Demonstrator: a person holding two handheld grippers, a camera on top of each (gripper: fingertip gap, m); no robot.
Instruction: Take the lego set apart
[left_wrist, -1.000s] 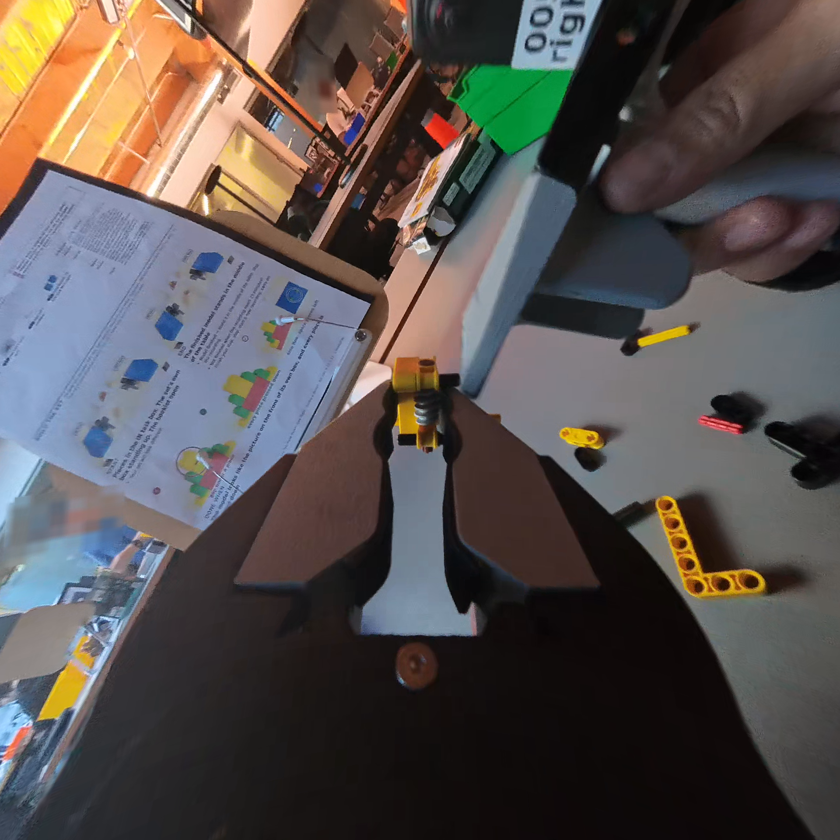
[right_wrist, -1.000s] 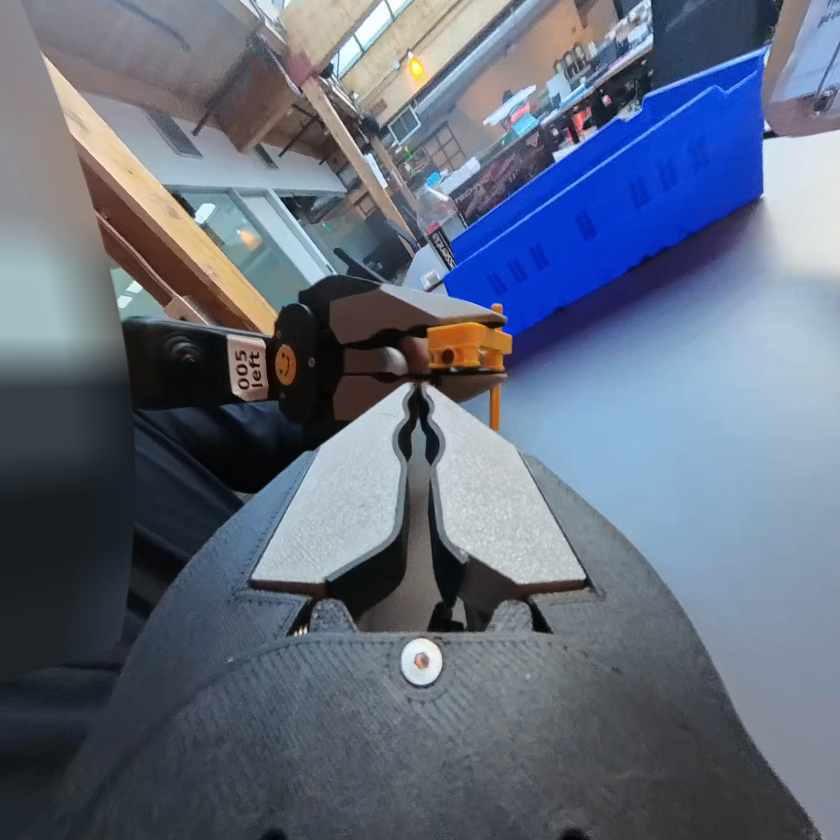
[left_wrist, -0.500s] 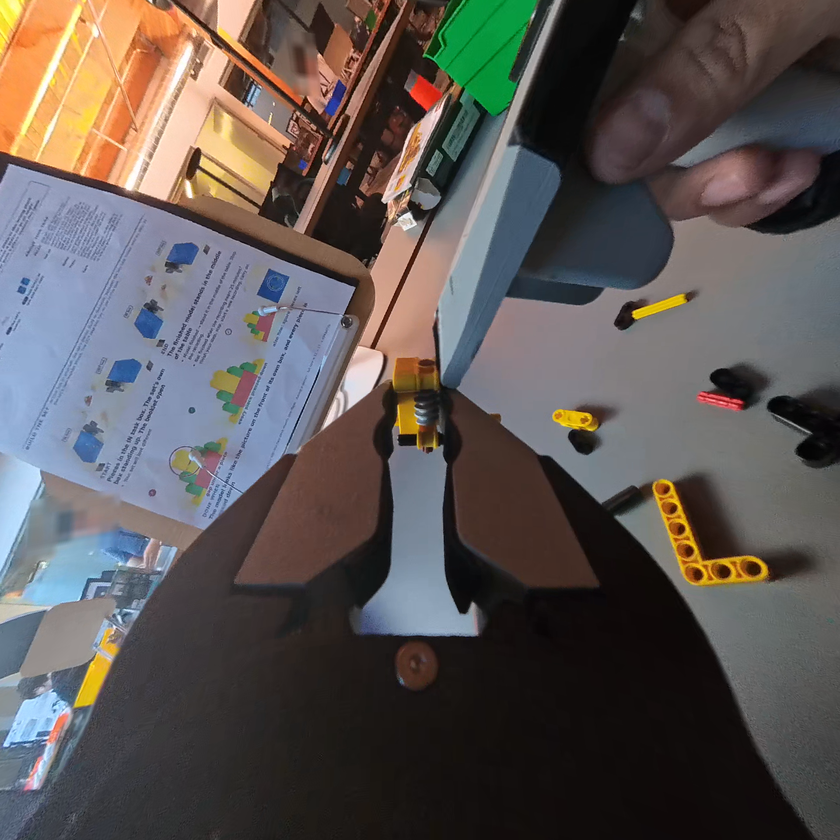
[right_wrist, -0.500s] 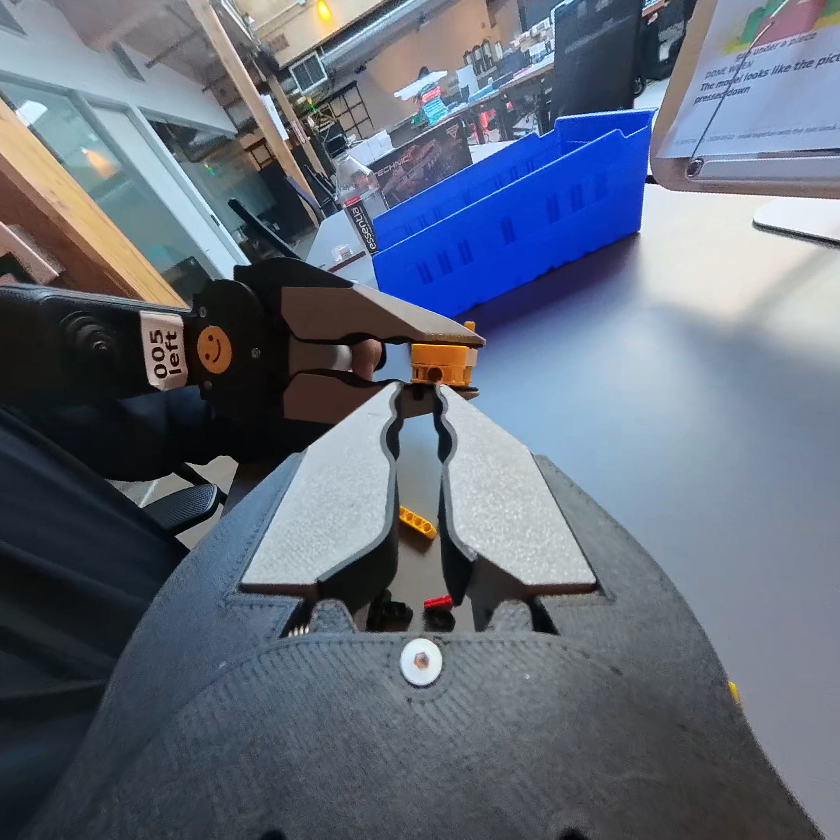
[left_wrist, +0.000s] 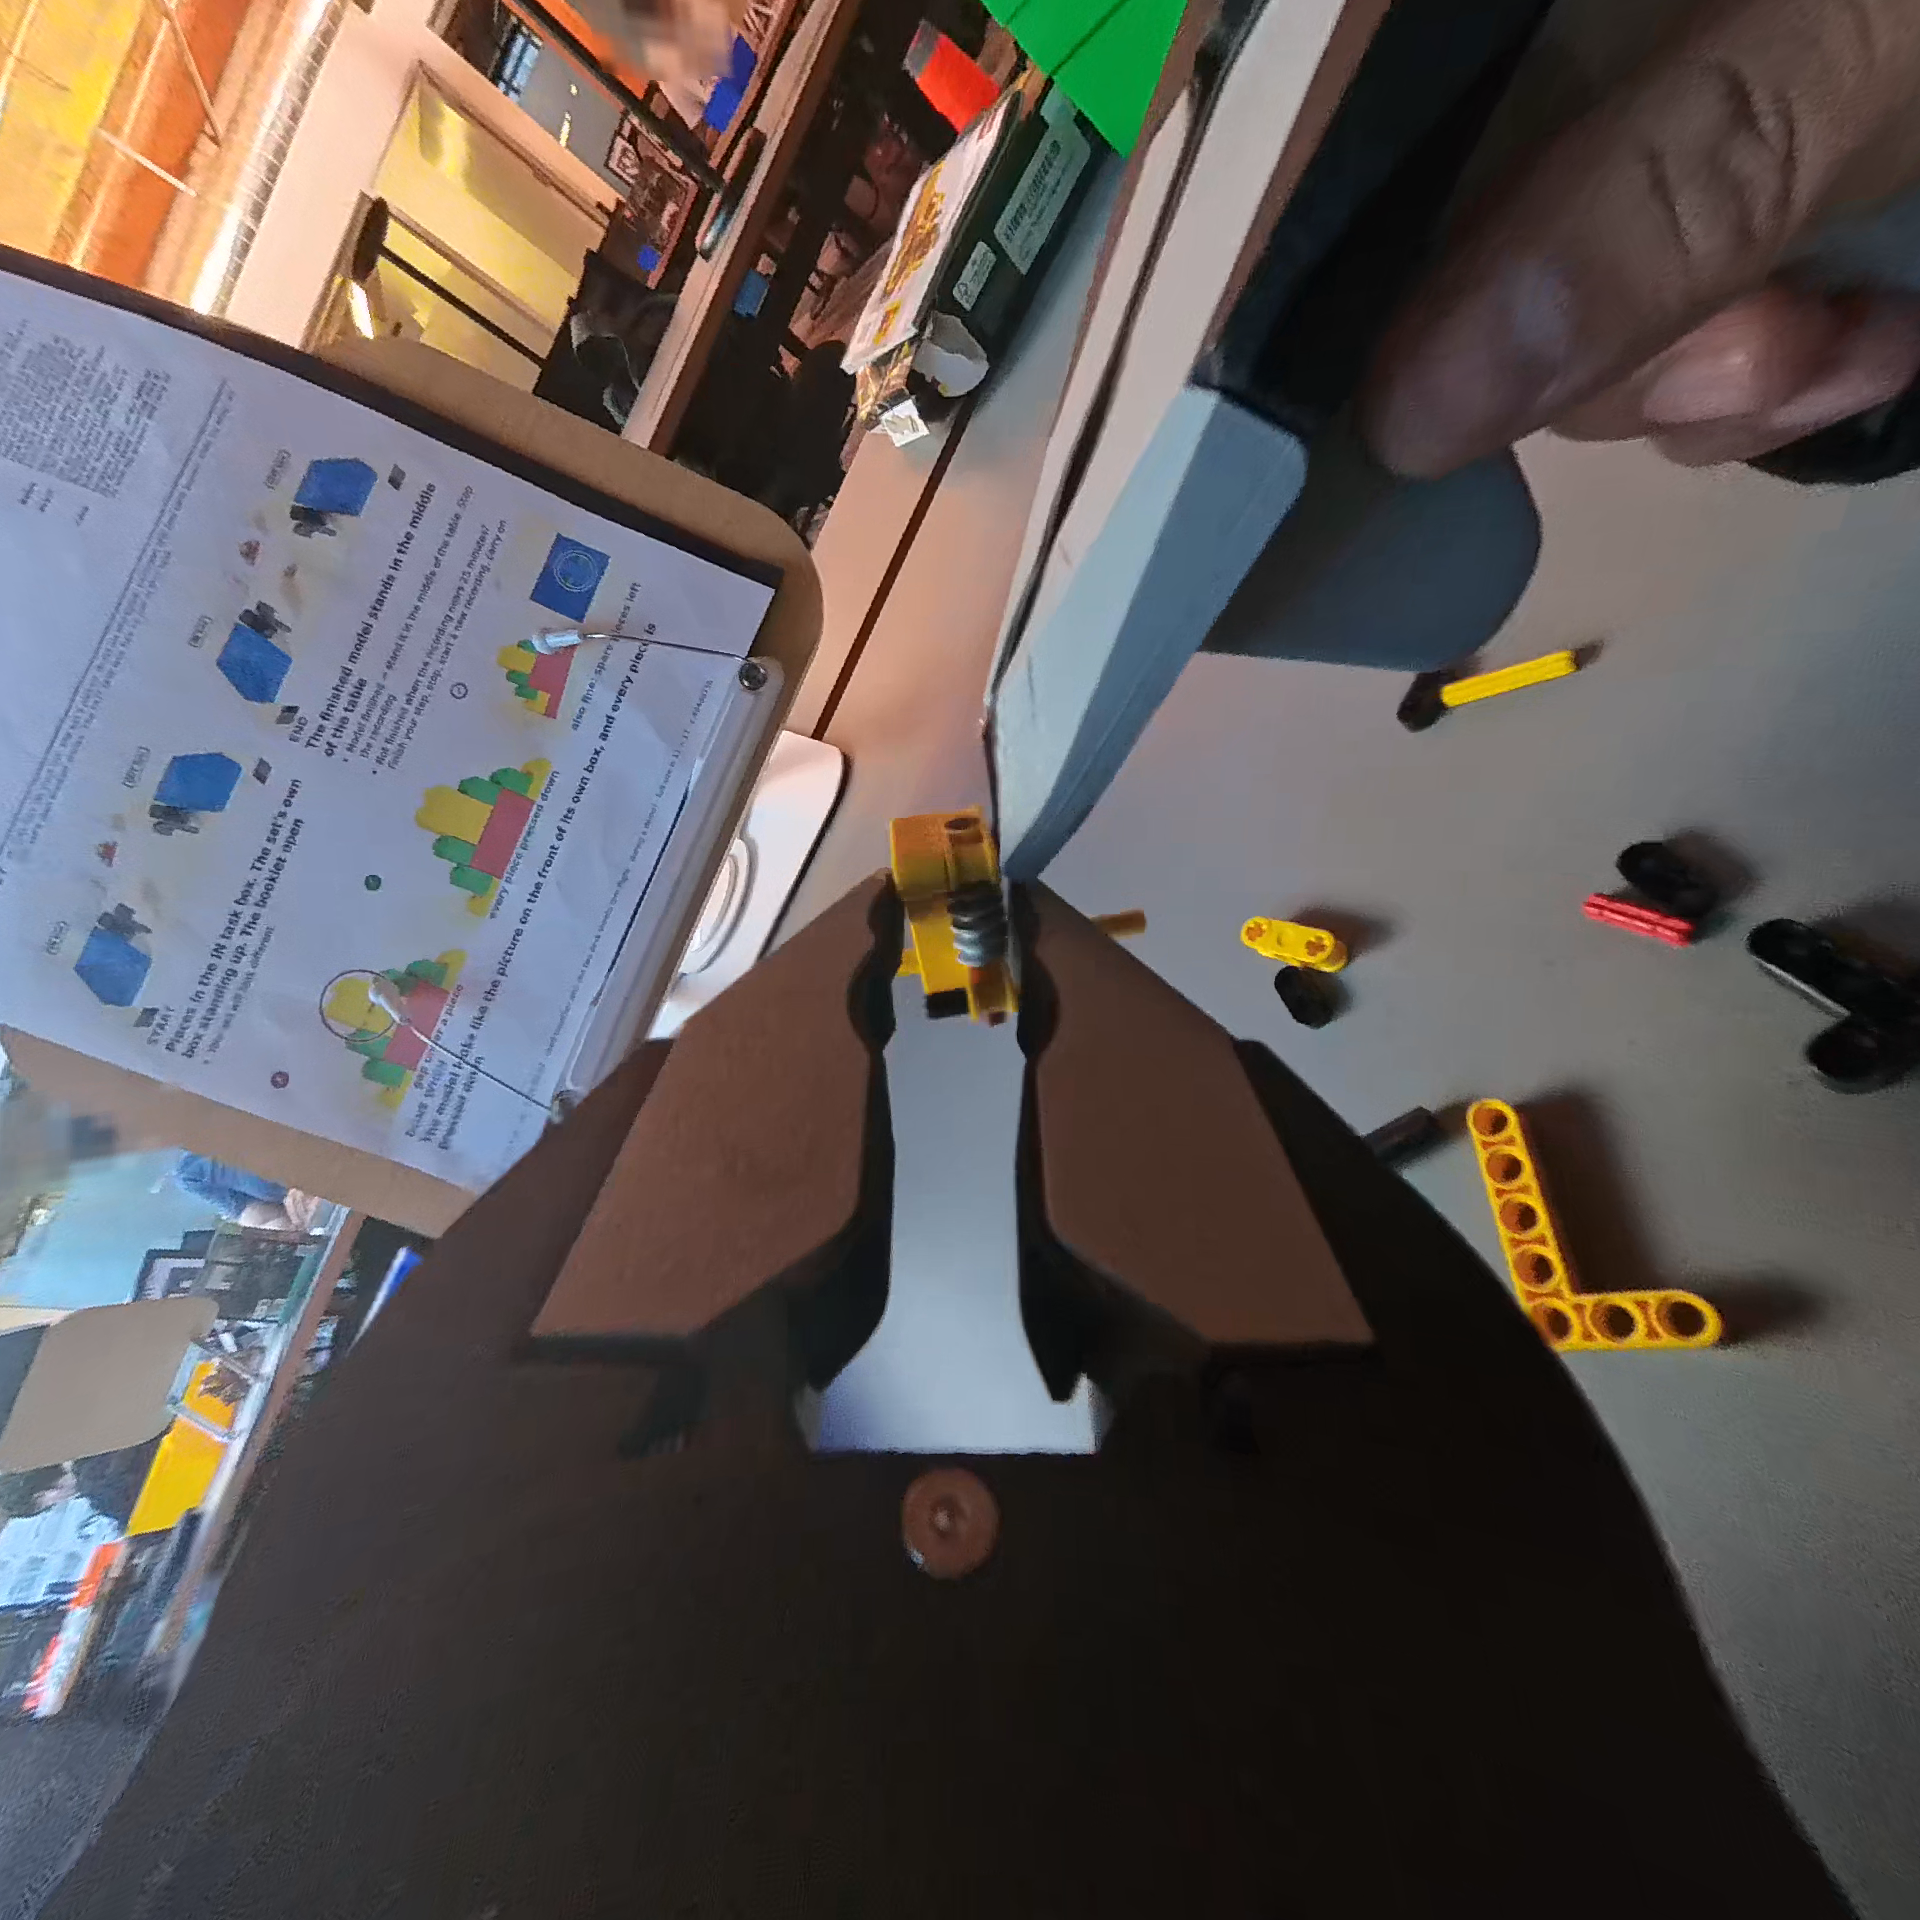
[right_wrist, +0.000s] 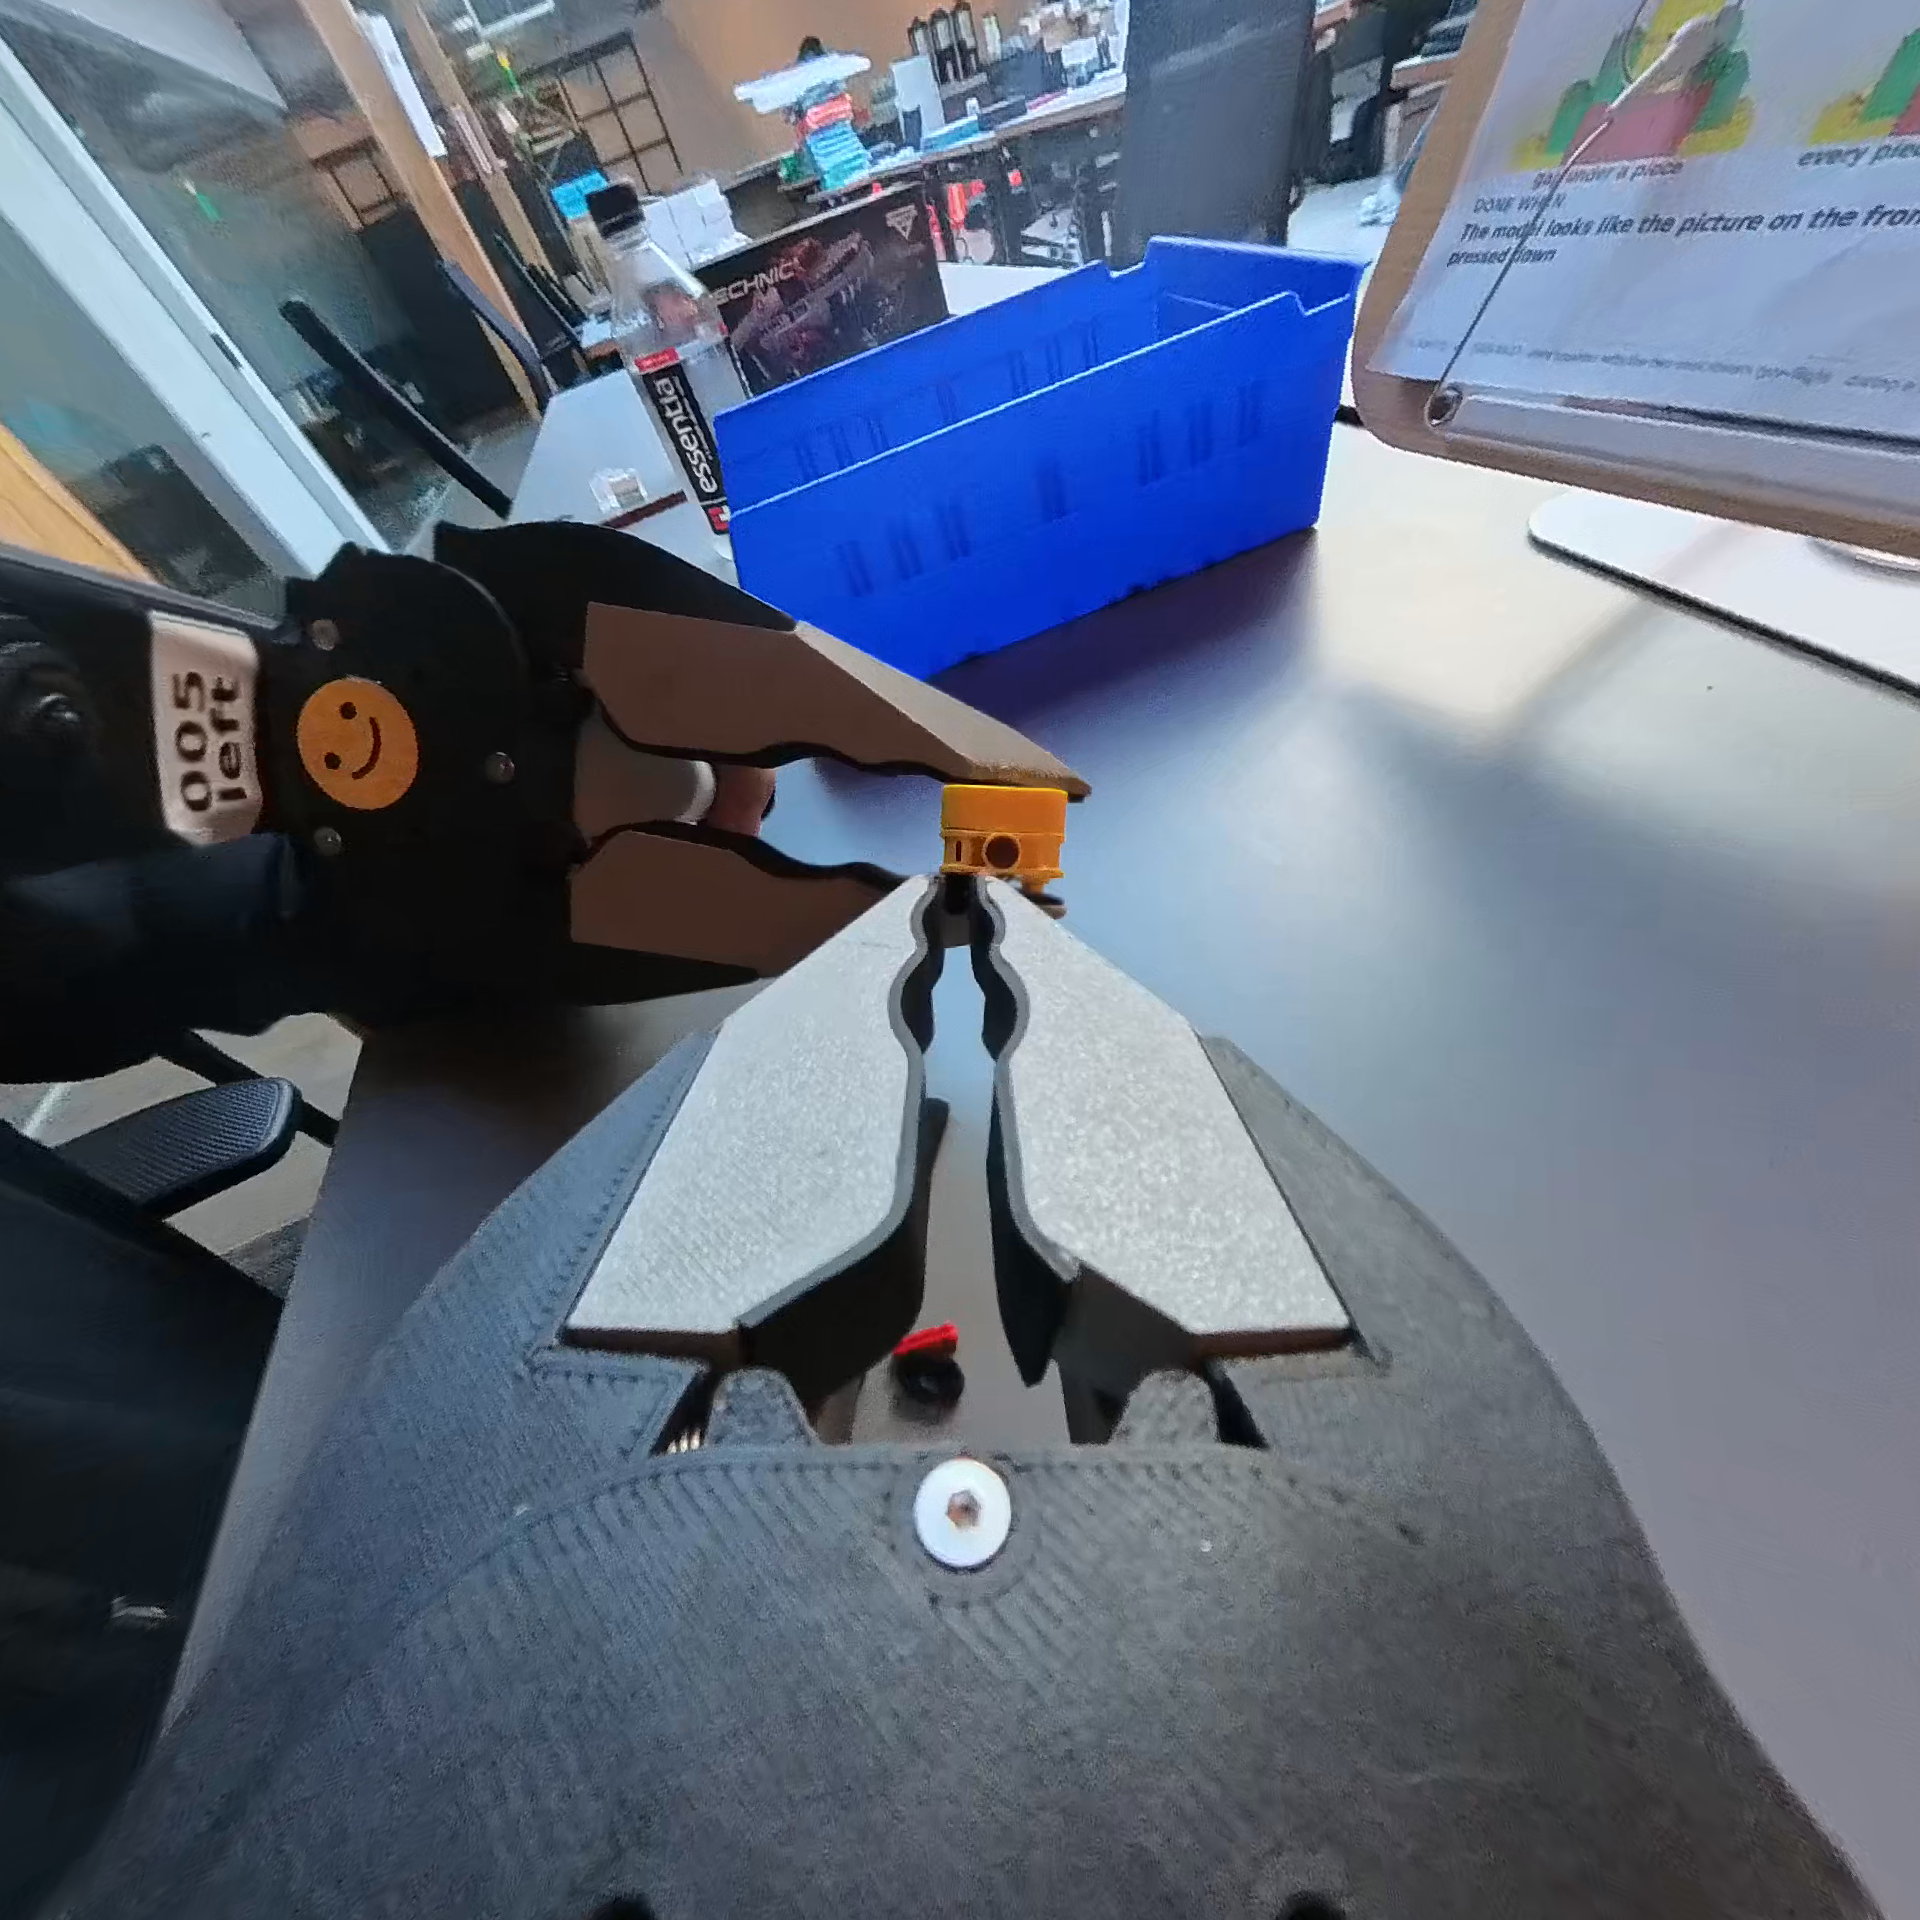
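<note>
My left gripper (left_wrist: 956, 925) is shut on a small yellow lego assembly (left_wrist: 951, 883) with a grey worm gear, held above the table. In the right wrist view the left gripper (right_wrist: 997, 831) comes in from the left and pinches the yellow piece (right_wrist: 1003, 842) from above and below. My right gripper (right_wrist: 958, 899) has its tips drawn close around a dark part on the underside of the assembly. Its grey finger (left_wrist: 1122, 644) touches the assembly's right side in the left wrist view. A hand holds it at the top right.
Loose parts lie on the table: a yellow L-beam (left_wrist: 1558, 1247), a short yellow piece (left_wrist: 1294, 940), a yellow axle (left_wrist: 1496, 681), red and black bits (left_wrist: 1652, 904). A blue bin (right_wrist: 1039, 488), a water bottle (right_wrist: 675, 395) and an instruction sheet on a stand (left_wrist: 364, 727) stand behind. Only a small space, under 4 cm, lies between the two pairs of fingers.
My right gripper was fully shut, opened, and has now narrowed onto the dark part under the assembly. The left gripper kept its hold and rolled the yellow piece.
</note>
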